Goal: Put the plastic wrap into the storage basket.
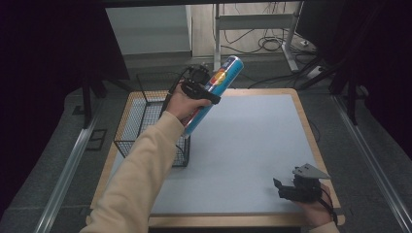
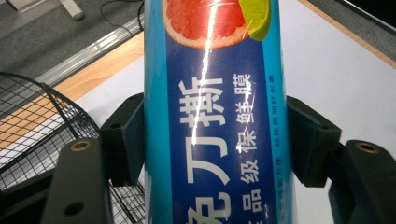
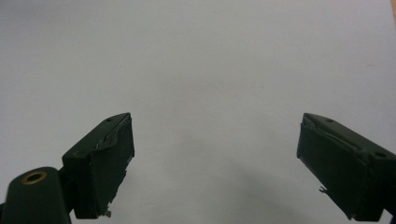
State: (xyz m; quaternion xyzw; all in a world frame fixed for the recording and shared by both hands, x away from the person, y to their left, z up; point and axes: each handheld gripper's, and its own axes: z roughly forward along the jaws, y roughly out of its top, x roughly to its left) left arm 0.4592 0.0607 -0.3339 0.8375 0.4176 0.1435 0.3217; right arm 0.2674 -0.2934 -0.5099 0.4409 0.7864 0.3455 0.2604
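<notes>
A long blue tube of cling film [image 1: 214,92] with a grapefruit picture and white lettering hangs tilted in the air beside the wire basket [image 1: 141,124]. My left gripper [image 1: 203,91] is shut on it around its middle. In the left gripper view the blue tube [image 2: 215,121] runs up between both pads [image 2: 128,140], which press on its sides. My right gripper [image 1: 286,188] rests low at the table's front right corner, open. Its own view shows the right gripper [image 3: 215,163] holding nothing over the bare grey mat [image 3: 201,60].
The black wire basket stands on the left side of the grey mat [image 1: 243,145], and its mesh [image 2: 32,121] lies just left of the held tube. The wooden table edge [image 1: 311,131] frames the mat. Cables and a desk frame [image 1: 252,24] lie on the floor behind.
</notes>
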